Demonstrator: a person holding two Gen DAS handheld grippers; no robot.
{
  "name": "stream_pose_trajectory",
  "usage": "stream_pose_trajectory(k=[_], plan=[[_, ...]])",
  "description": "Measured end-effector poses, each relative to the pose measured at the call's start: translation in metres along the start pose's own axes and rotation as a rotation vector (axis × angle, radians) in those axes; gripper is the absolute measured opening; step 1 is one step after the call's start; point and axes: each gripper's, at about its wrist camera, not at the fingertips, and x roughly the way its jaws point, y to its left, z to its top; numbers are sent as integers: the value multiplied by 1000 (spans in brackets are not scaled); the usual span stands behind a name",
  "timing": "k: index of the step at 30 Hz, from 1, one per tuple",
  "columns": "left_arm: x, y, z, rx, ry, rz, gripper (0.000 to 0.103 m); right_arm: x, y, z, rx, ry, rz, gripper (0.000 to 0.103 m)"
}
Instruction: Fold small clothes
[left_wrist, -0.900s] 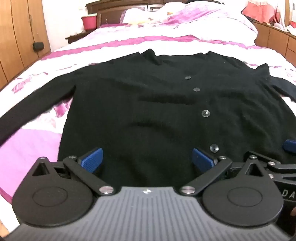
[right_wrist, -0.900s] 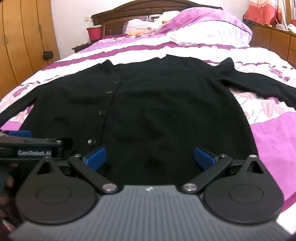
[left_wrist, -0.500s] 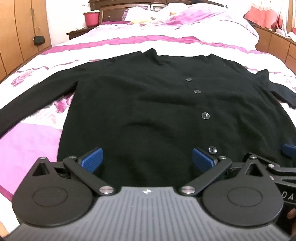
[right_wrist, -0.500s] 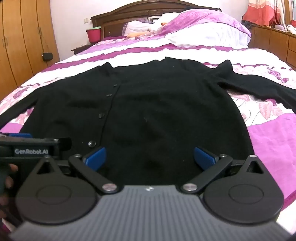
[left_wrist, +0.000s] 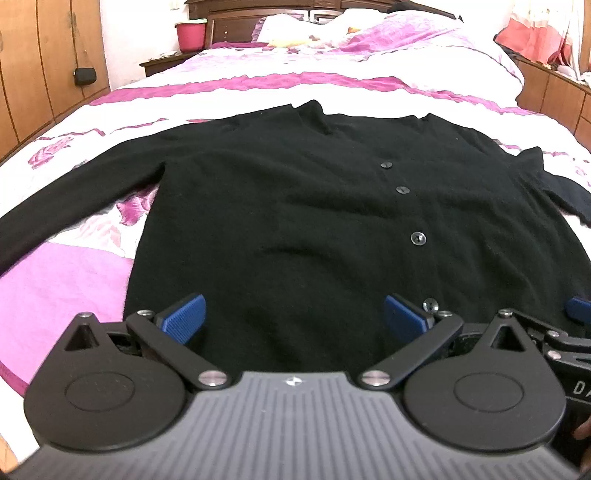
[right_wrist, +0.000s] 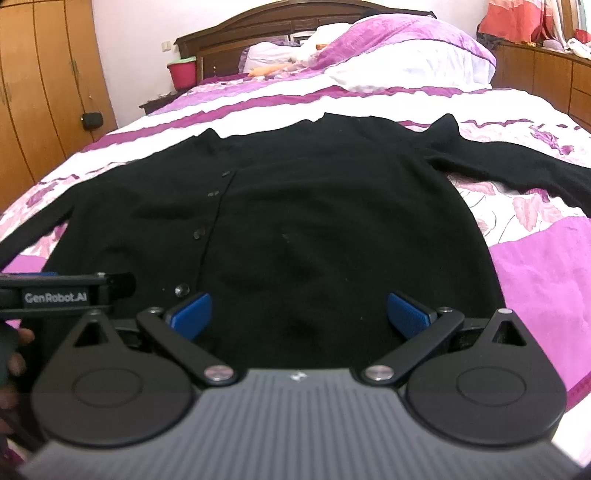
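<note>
Cardigan (left_wrist: 295, 229) flat on bed (left_wrist: 258, 88), hem below both jaws | jaws wide apart, empty

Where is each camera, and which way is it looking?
Left wrist: on the left gripper, tilted down over the black cardigan; open jaws show.
Right wrist: on the right gripper, aimed likewise; open jaws and fingertips show.
Shared: cardigan, bed, red bucket; each glimpses the other gripper.

cardigan (left_wrist: 295, 221): we see plain black
bedspread (left_wrist: 66, 280): we see white, magenta bands, pink flowers
bucket (left_wrist: 190, 35): we see red
</note>
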Motion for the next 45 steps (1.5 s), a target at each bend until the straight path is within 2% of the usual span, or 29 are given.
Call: stream_pose_trajectory(k=[8,13,17,23,29,34,45], plan=[[0,2,4,1,11,11,103,-3,-1,8,-39,-21,12,103],[-4,5,8,-14,27,-5,103,-8,-7,13,-21,-40,17,103],[-9,3,13,2,22,7,103,-10,-12,19,-9,-32,20,103],[-15,-6,29,26,16,-15,103,-13,-30,29,15,-45,0,103],[-12,-20,45,59,14,-40,103,-7,-60,42,37,-33,-38,103],[1,-30,64,66,7,-44,103,5,-97,59,109,-14,-39,103],[61,-60,95,70,61,-38,103,23,-186,94,158,-14,-203,103]])
